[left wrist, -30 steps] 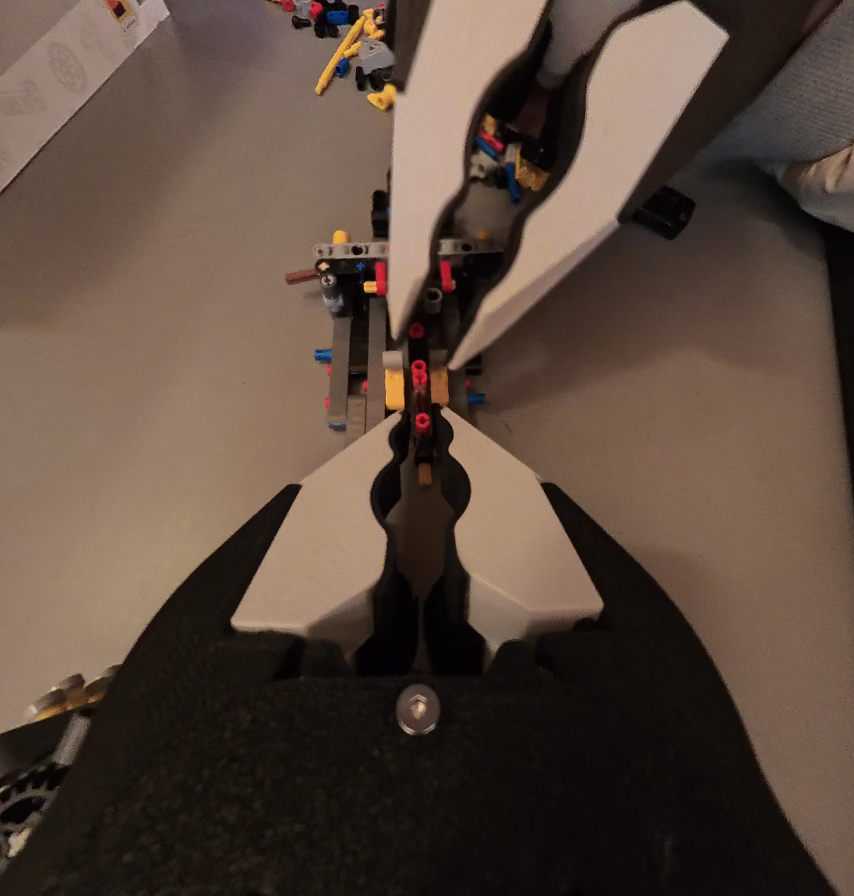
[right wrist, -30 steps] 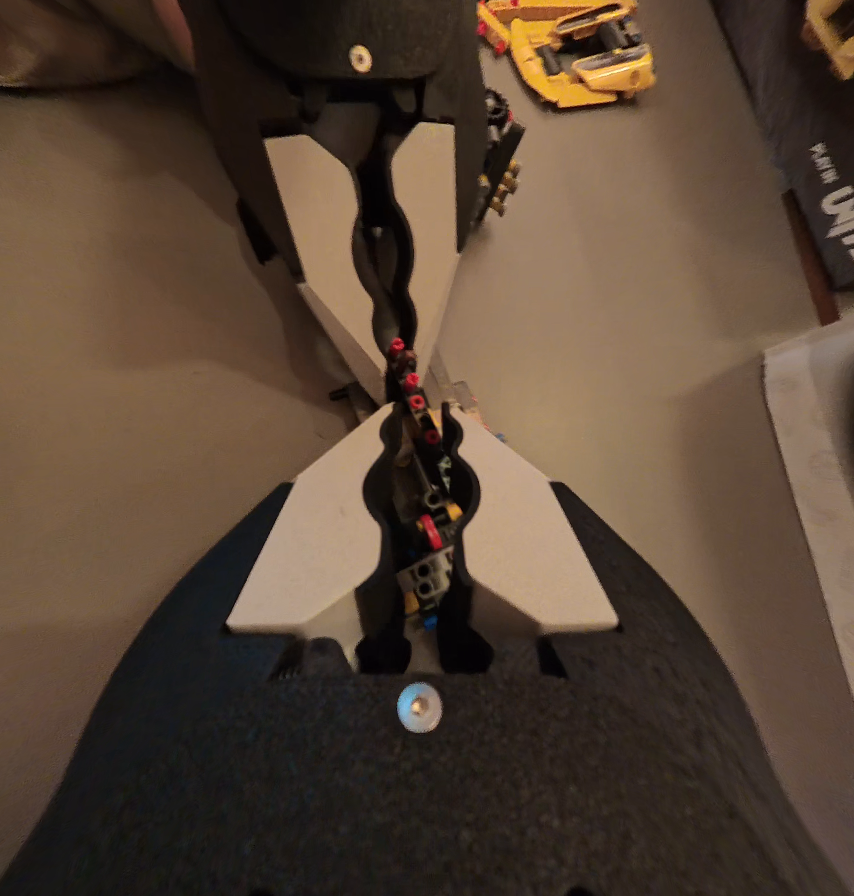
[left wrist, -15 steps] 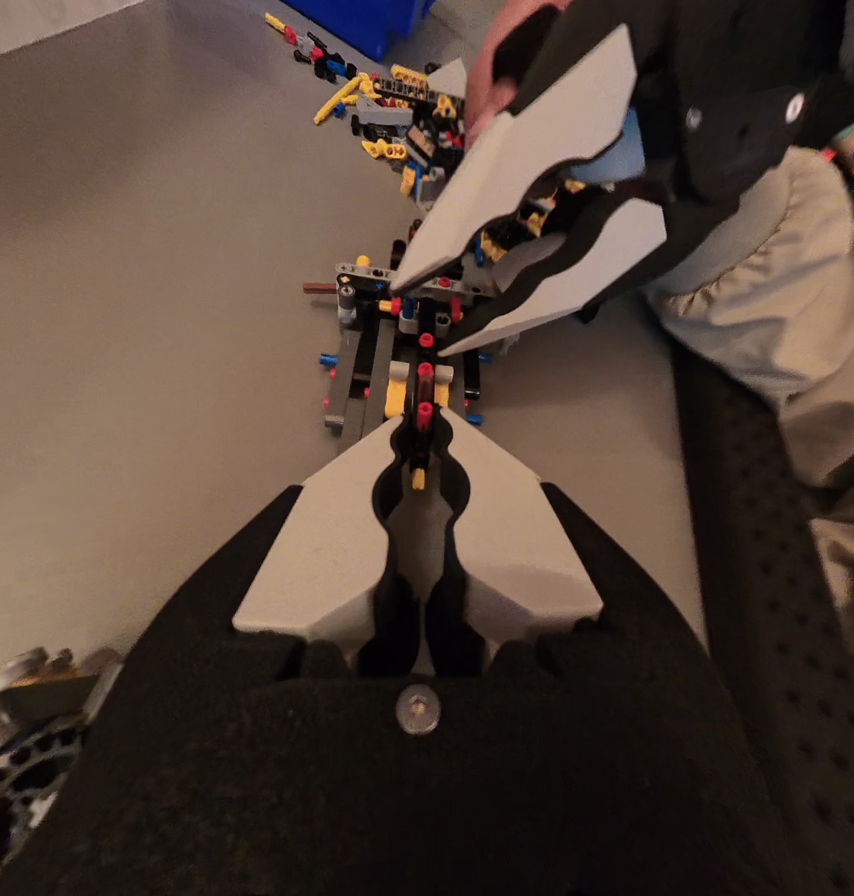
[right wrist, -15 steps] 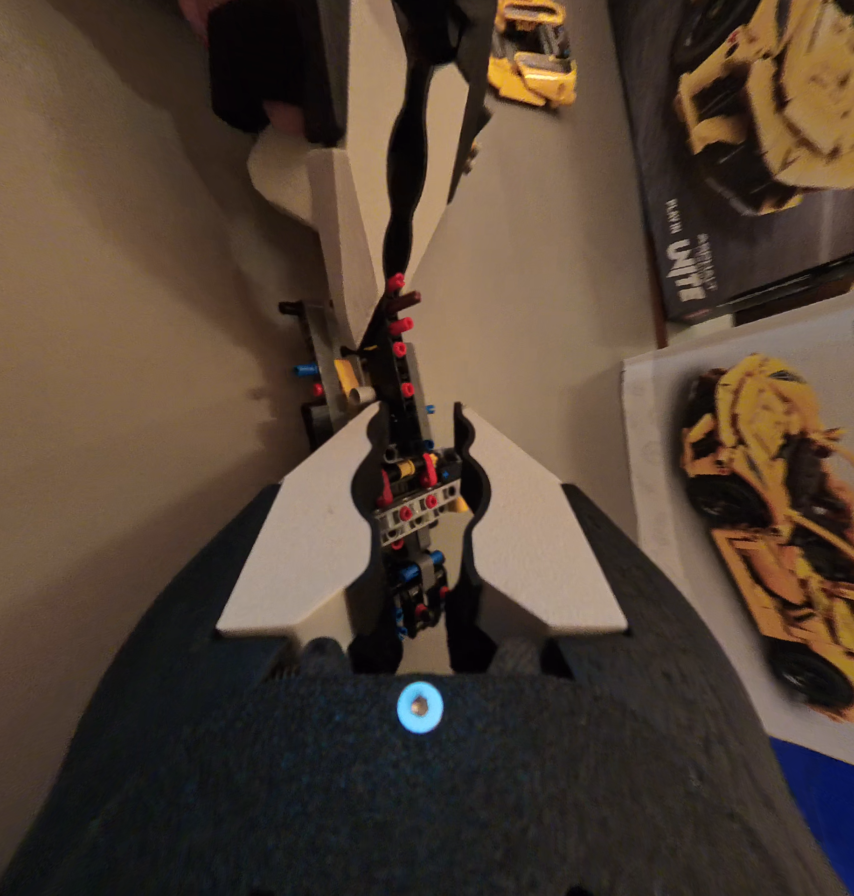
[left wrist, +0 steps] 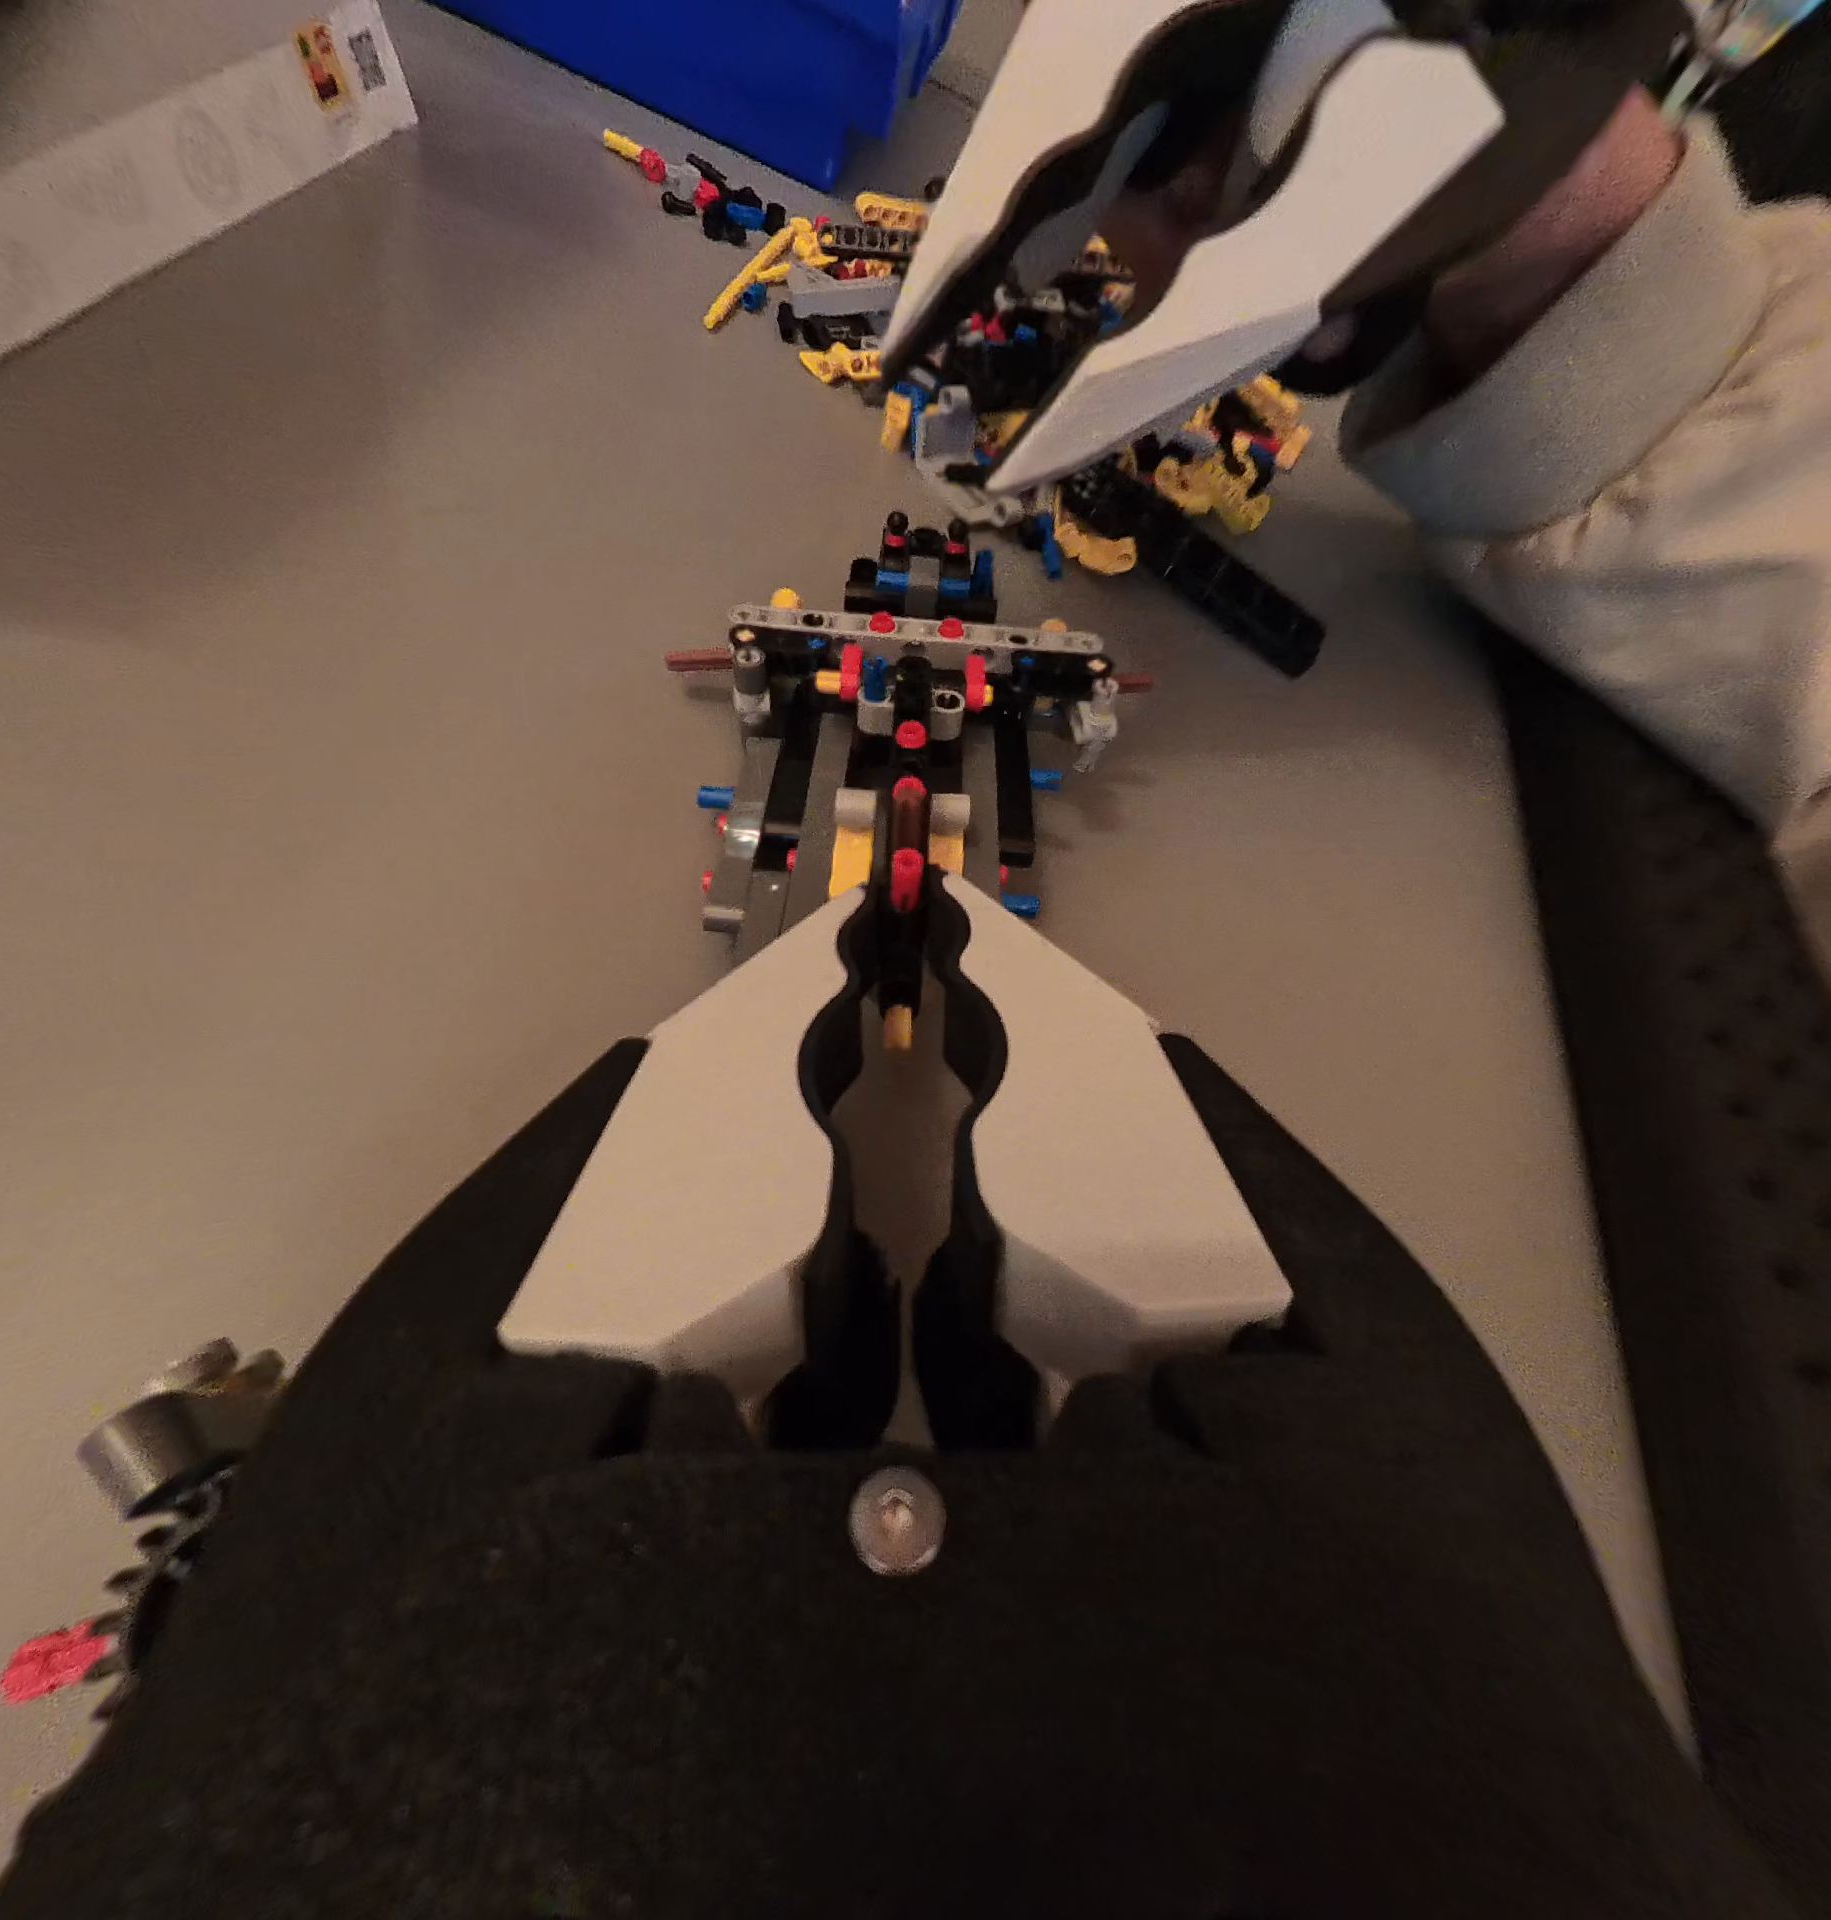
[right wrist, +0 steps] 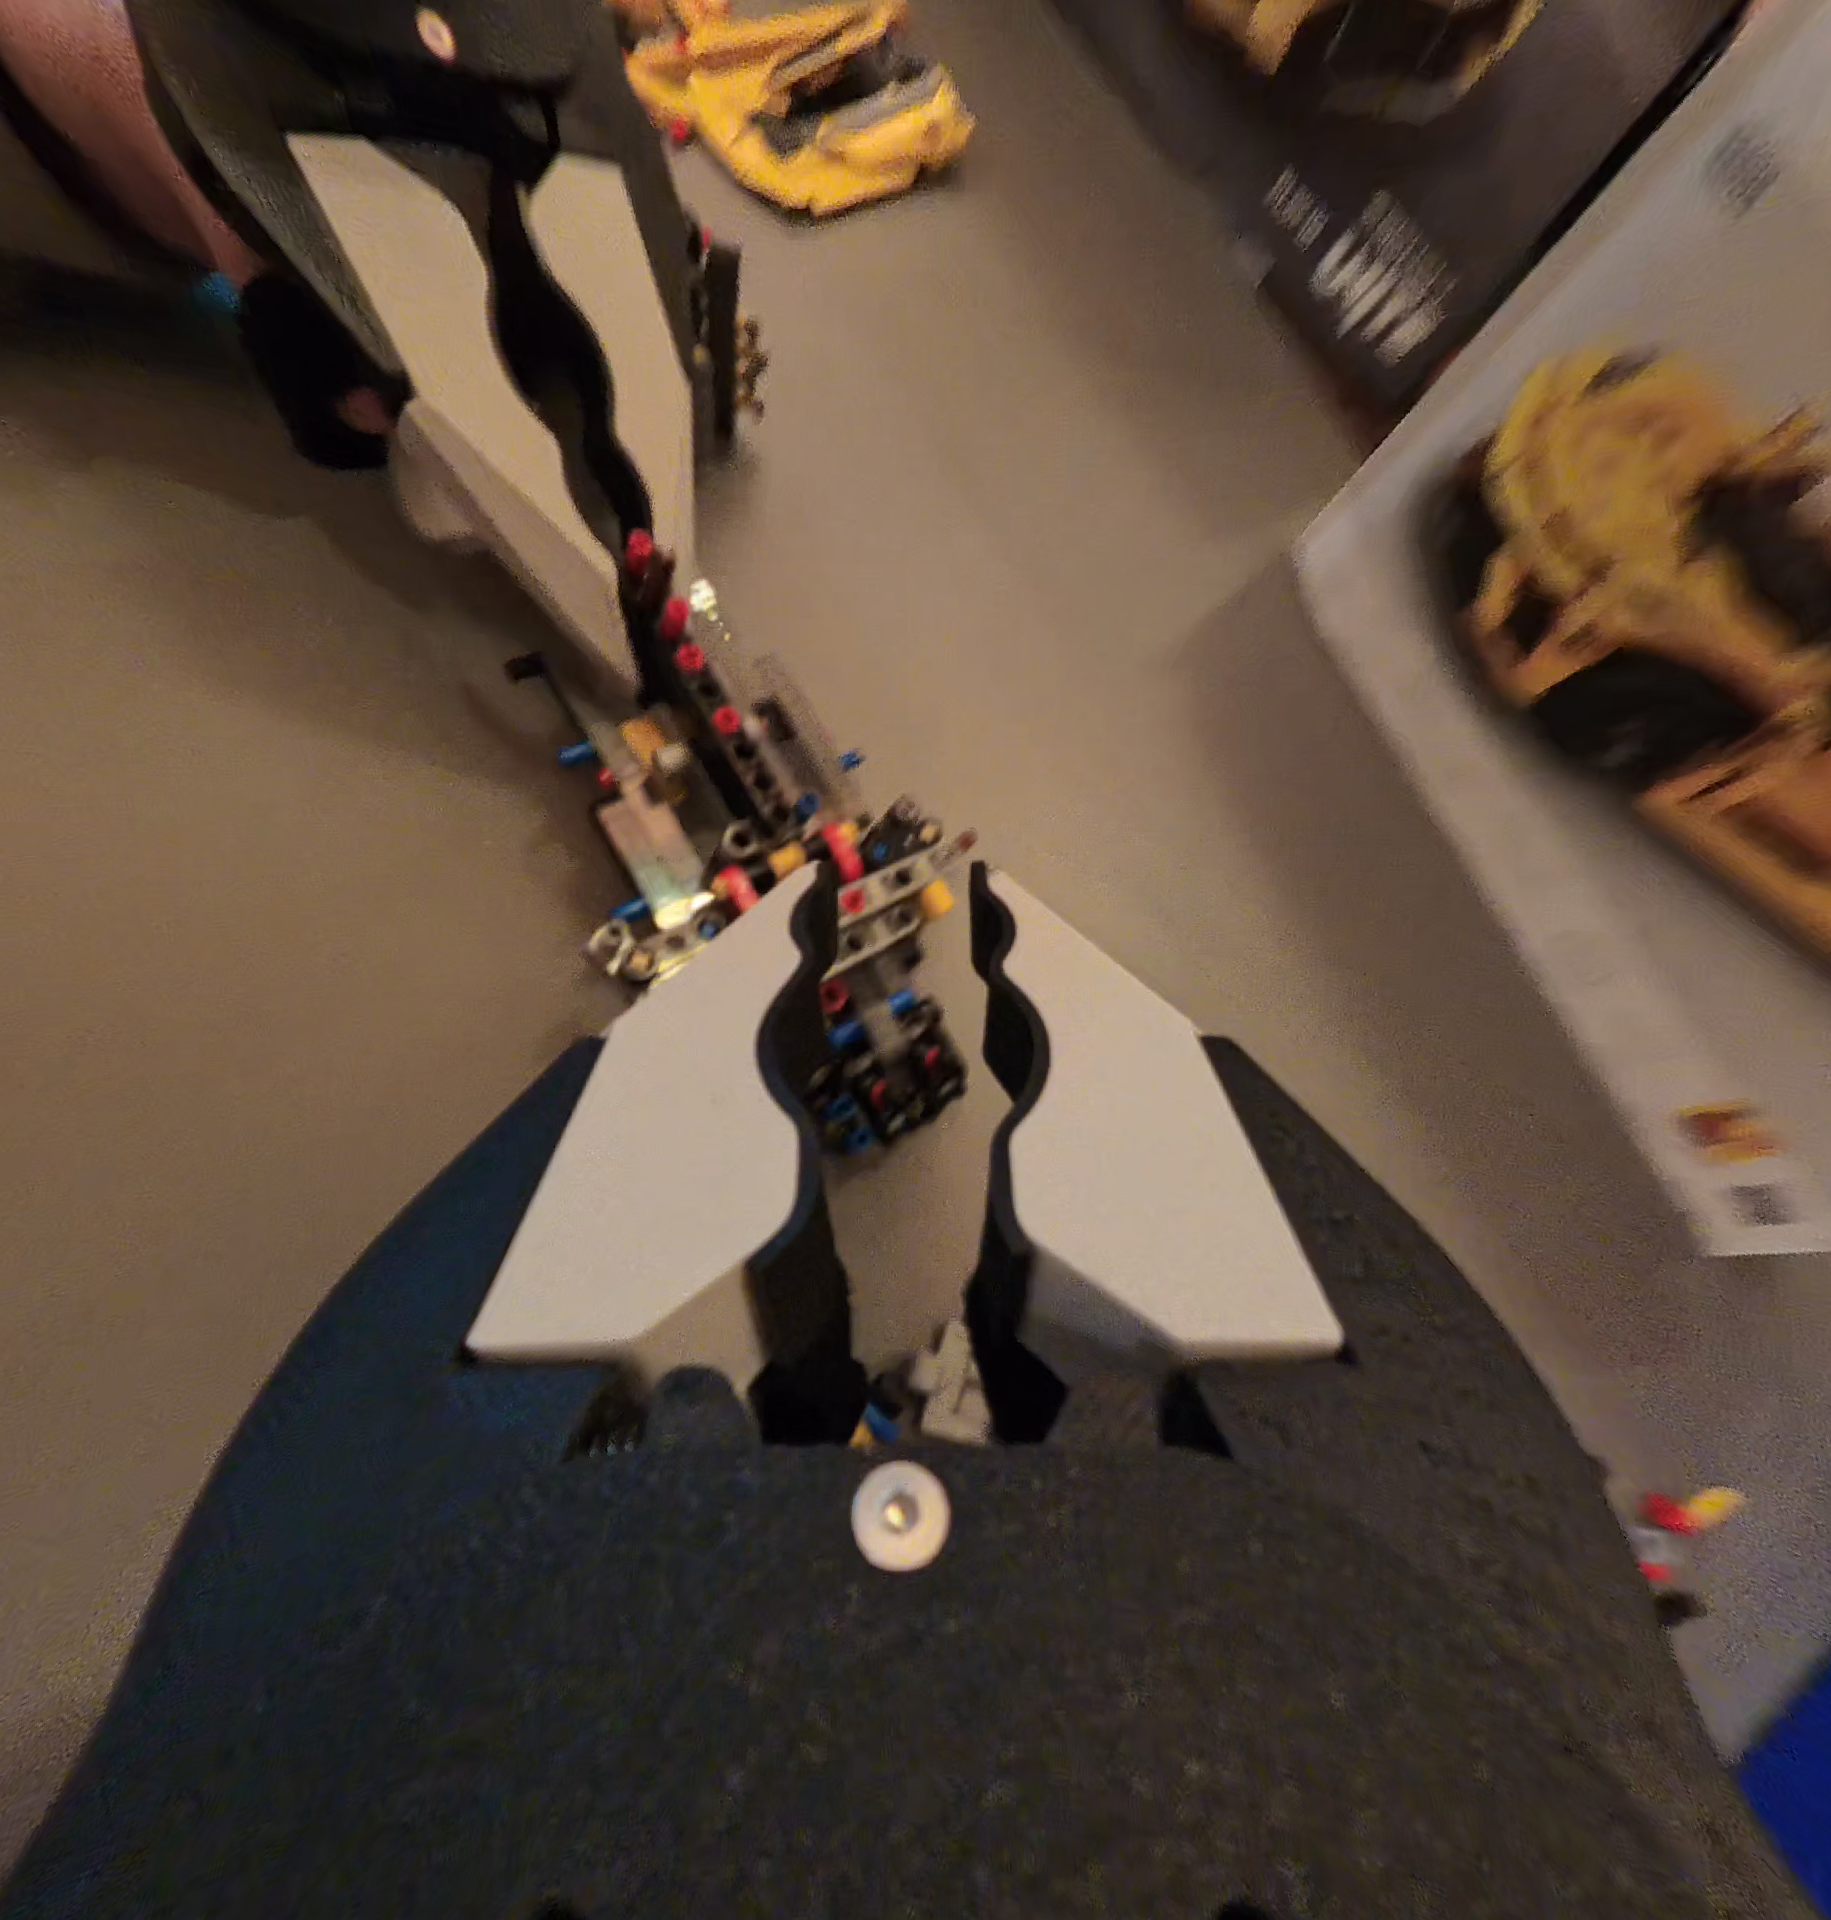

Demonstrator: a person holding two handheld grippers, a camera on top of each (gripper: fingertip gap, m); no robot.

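Observation:
A long brick chassis [left wrist: 911,707] of black, grey and yellow beams with red and blue pins lies on the grey table. My left gripper [left wrist: 903,894] is shut on its near end, on a black beam [left wrist: 900,966] with red pins. My right gripper [left wrist: 942,426] is open and empty, raised beyond the chassis's far end, over a pile of loose pieces [left wrist: 1150,468]. In the right wrist view the right gripper [right wrist: 895,883] hangs open above the chassis's end [right wrist: 880,1039] without touching it. The left gripper [right wrist: 636,540] pinches the black beam [right wrist: 703,686] at the far end.
A blue bin [left wrist: 745,62] and a white printed sheet [left wrist: 163,187] lie at the back left. A yellow car body part [right wrist: 807,114], a dark box [right wrist: 1358,260] and a pale box with a yellow car picture [right wrist: 1617,623] lie beyond. A light sleeve [left wrist: 1617,520] is at the right. About 9 cm separates my left fingertips from my right.
My right gripper has opened wider, let go of the chassis and pulled up and back towards the loose pieces. My left gripper stays shut on the black beam.

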